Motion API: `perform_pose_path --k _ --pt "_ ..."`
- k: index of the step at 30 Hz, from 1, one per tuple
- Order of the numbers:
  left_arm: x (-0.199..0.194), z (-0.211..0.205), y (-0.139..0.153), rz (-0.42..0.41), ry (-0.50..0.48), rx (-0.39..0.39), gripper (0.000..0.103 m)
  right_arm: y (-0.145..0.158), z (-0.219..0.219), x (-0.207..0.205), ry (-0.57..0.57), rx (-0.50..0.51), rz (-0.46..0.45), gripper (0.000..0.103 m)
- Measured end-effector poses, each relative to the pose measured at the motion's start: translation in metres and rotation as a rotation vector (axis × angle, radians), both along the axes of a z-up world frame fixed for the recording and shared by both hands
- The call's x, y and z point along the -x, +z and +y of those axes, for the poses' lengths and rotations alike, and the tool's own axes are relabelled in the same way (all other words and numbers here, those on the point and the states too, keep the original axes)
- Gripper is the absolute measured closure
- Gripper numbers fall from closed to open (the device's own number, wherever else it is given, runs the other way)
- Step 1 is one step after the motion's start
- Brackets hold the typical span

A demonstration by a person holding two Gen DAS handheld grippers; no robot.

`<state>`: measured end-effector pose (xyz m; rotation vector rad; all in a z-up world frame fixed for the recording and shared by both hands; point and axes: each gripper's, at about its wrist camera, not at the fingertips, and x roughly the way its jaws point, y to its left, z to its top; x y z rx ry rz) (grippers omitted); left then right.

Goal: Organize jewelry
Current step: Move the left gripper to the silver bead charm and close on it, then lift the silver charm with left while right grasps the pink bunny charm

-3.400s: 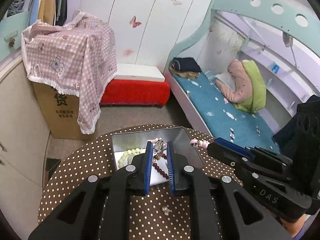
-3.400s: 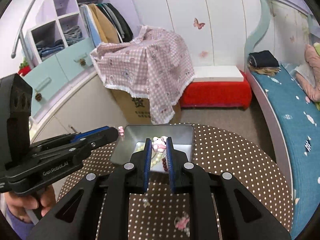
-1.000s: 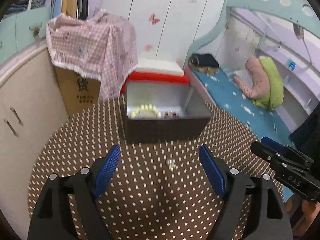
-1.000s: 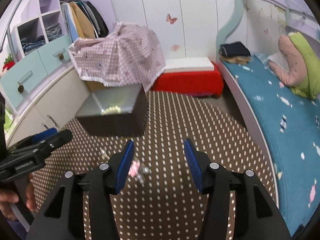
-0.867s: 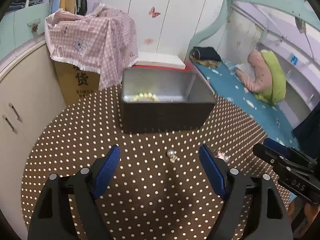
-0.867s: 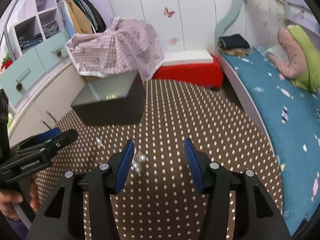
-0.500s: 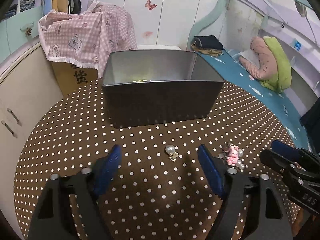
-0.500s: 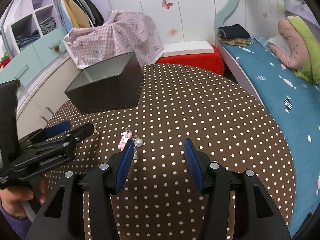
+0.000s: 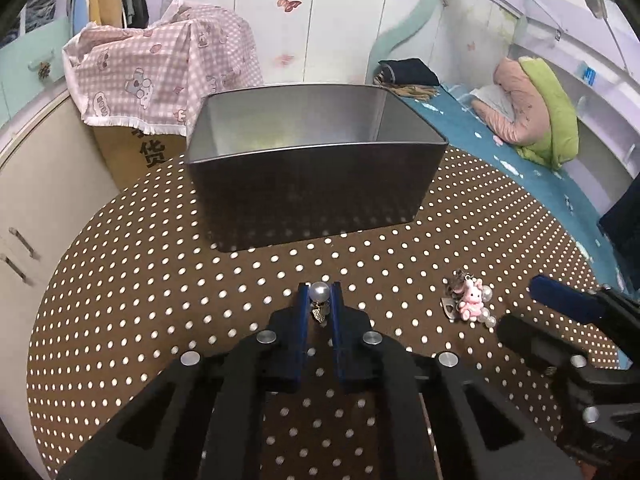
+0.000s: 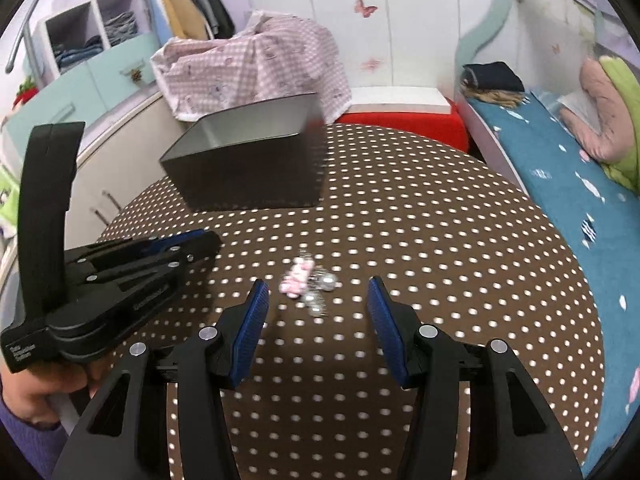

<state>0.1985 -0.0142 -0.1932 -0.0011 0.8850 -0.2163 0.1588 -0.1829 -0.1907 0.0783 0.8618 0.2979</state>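
Observation:
My left gripper (image 9: pixel 320 292) is shut on a pearl earring (image 9: pixel 320 292) with a small metal pendant, low on the polka-dot table (image 9: pixel 140 280). It also shows in the right wrist view (image 10: pixel 208 242). A dark metal tin (image 9: pixel 312 192) stands open just behind it, also in the right wrist view (image 10: pixel 248 176). A pink bunny charm with pearls (image 9: pixel 470 304) lies to the right. My right gripper (image 10: pixel 316 288) is open, and the bunny charm (image 10: pixel 300 276) lies just beyond its fingertips.
A cardboard box under a pink checked cloth (image 9: pixel 160 68) stands behind the table. A red bench (image 10: pixel 404 124) and a bed with a teal sheet (image 10: pixel 580 184) lie on the right. Cabinets (image 10: pixel 100 68) line the left wall.
My left gripper has closed on the pearl earring, which lay loose between open fingers before. My right gripper has moved closer to the bunny charm and stays open.

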Motion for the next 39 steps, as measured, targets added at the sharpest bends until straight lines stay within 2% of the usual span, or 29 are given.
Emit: perform_pose_path --k 2,4,9,16,19,21,27,30,32,39 --pt "0.006 0.005 0.004 -0.007 0.002 0.012 0.094 0.000 0.005 -0.002 0.008 0.004 -0.002 0.065" --pt "0.011 0.009 0.007 -0.016 0.004 0.017 0.094 0.001 0.011 -0.005 0.016 0.008 0.001 0.068" --pt "0.017 0.020 0.013 -0.019 0.006 0.045 0.094 -0.002 0.020 -0.014 0.012 0.036 0.014 0.070" --pt "0.020 0.026 0.015 -0.017 -0.004 0.080 0.094 -0.012 0.027 -0.023 0.003 0.075 0.031 0.084" --pt "0.020 0.027 0.016 -0.016 -0.011 0.097 0.094 -0.012 0.024 -0.023 -0.004 0.084 0.027 0.085" --pt "0.020 0.028 0.018 -0.017 -0.015 0.105 0.094 -0.008 0.020 -0.021 -0.008 0.075 0.016 0.093" --pt "0.023 0.029 0.027 -0.030 -0.033 0.138 0.094 0.014 0.005 -0.015 -0.014 0.051 -0.017 0.094" --pt "0.024 0.028 0.032 -0.038 -0.038 0.148 0.094 0.019 -0.002 -0.017 -0.010 0.039 0.008 0.094" --pt "0.024 0.028 0.033 -0.038 -0.037 0.148 0.094 0.021 -0.003 -0.016 -0.022 0.023 -0.016 0.091" --pt "0.024 0.026 0.031 -0.024 -0.042 0.149 0.094 0.000 0.016 -0.019 0.004 0.083 0.025 0.091"
